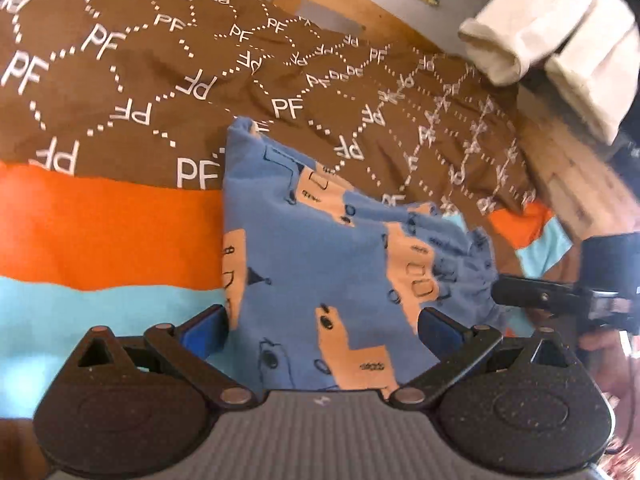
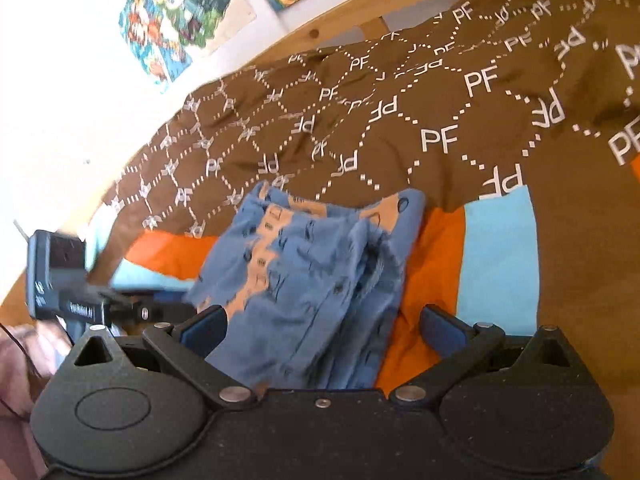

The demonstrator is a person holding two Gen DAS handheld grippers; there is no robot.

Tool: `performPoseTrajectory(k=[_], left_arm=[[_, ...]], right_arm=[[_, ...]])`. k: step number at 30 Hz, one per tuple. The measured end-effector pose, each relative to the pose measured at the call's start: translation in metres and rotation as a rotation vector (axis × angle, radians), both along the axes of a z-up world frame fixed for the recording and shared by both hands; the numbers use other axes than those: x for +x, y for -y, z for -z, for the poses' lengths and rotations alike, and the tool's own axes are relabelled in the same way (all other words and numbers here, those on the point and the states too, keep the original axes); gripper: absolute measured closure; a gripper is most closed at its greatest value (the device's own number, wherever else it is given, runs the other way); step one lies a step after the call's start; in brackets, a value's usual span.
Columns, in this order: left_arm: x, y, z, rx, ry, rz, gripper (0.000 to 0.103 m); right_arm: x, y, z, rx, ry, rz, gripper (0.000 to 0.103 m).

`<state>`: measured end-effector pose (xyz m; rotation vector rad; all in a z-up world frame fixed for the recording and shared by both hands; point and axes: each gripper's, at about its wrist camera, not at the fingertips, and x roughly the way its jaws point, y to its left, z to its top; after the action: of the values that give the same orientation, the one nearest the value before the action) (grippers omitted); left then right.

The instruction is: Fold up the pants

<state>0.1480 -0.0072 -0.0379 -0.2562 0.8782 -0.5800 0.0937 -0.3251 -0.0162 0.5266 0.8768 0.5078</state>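
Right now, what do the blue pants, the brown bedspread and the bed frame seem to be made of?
The pants look like soft knit cotton, matte, with slightly fuzzy edges and limp folds. The bedspread seems a thin woven fabric, matte, holding fine creases under printed letters. The bed frame looks like pale wood, smooth finish, with a visible knot.

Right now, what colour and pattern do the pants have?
The pants are blue with light orange patches and small dark outline drawings; the left wrist view shows this best.
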Motion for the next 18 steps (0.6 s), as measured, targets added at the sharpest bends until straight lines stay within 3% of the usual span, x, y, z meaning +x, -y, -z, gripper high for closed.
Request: performPoseTrajectory(k=[4,9,18], left_arm=[[0.006,-0.008,0.005,-0.091,-0.018,-0.007,0.000],[0.017,-0.016,0.007,-0.206,-0.060,-0.022,0.000],[0.027,-0.027,0.011,-0.290,-0.133,-0.014,0.002]], right_arm=[[0.013,0.013,0.008,0.113,-0.015,0.013,0.000],[0.024,0.014,0.010,0.169,-0.033,-0.036,0.000],[0.025,0.021,0.014,0.297,-0.054,-0.038,0.001]])
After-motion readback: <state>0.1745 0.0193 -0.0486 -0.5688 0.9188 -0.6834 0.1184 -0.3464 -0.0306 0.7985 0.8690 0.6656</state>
